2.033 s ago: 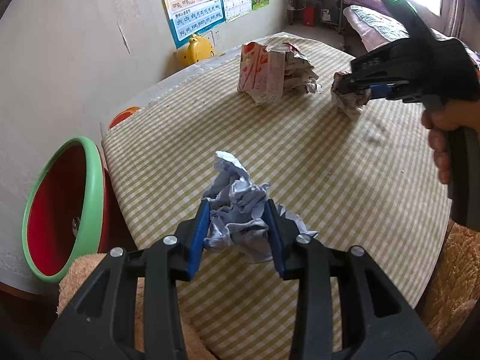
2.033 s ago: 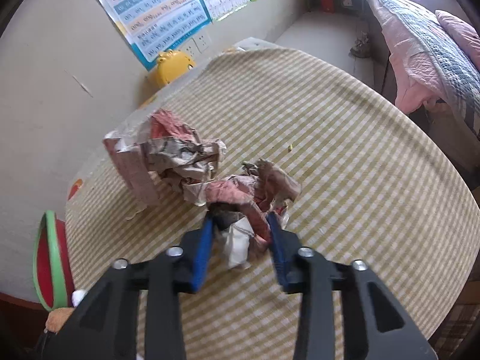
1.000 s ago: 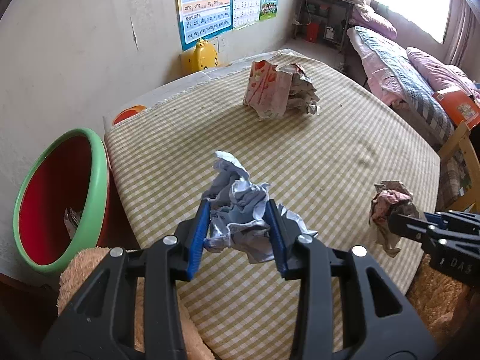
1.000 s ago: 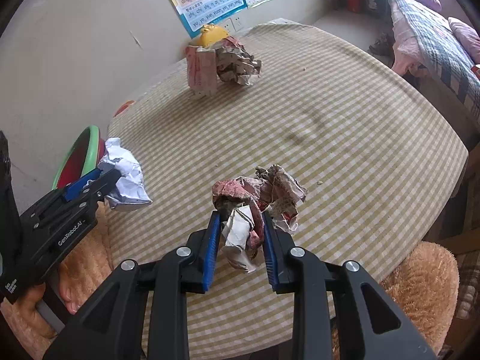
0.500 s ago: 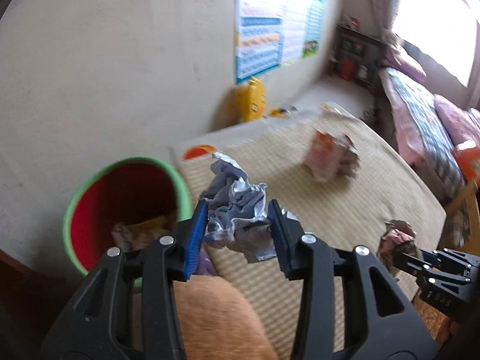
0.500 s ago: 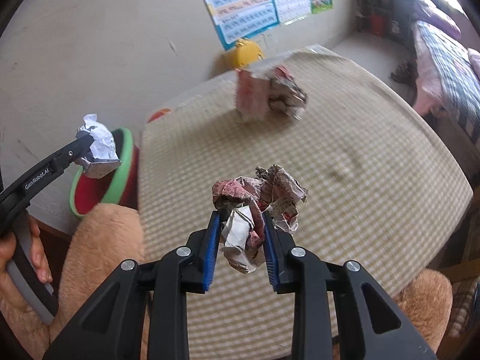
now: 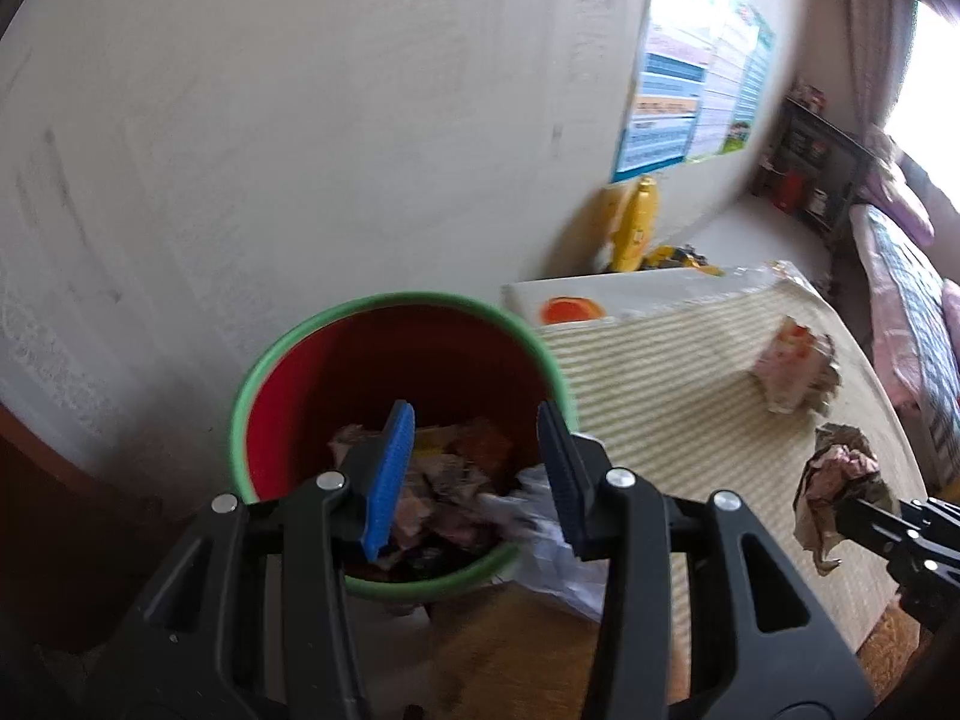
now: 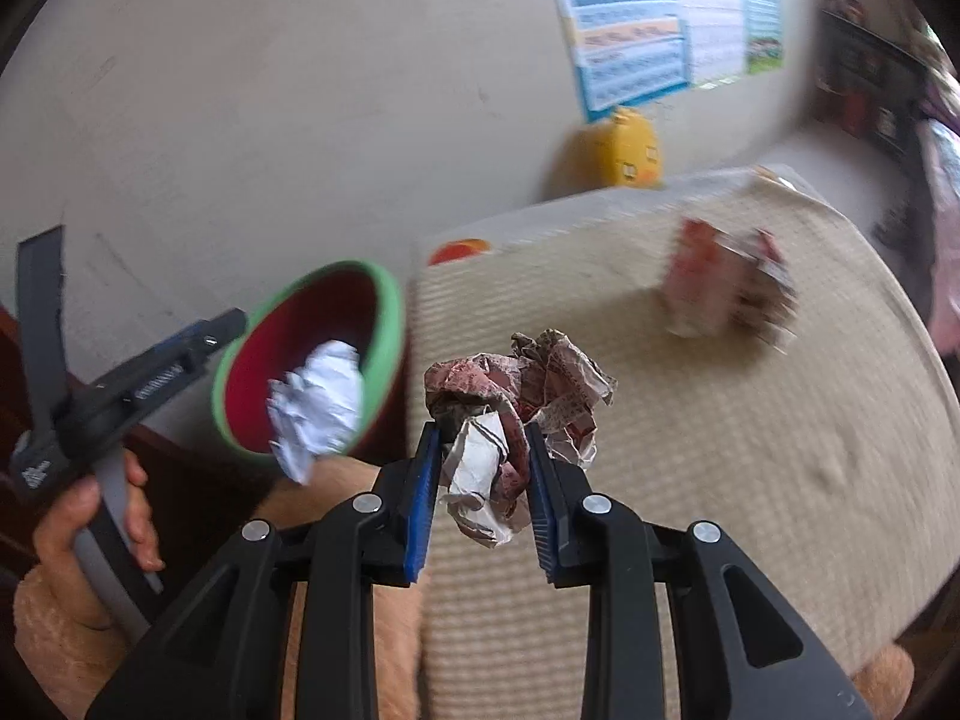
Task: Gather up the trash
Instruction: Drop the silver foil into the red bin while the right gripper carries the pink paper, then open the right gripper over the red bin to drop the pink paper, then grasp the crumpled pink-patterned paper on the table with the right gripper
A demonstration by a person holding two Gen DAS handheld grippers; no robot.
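The left tool (image 7: pixel 474 474) hangs over the red bin (image 7: pixel 384 312) with its jaws apart and nothing between them. The white paper wad (image 7: pixel 540 540) is blurred just below its right pad, at the bin's near rim. Only the right wrist view shows that wad (image 8: pixel 318 402) loose in the air against the bin's mouth, clear of the left tool's tip. The right tool (image 8: pixel 480 480) is clamped on a reddish crumpled paper (image 8: pixel 510 396) above the checked bench (image 8: pixel 720 480). Ahead of it, a crumpled carton (image 8: pixel 720 288) rests on the bench.
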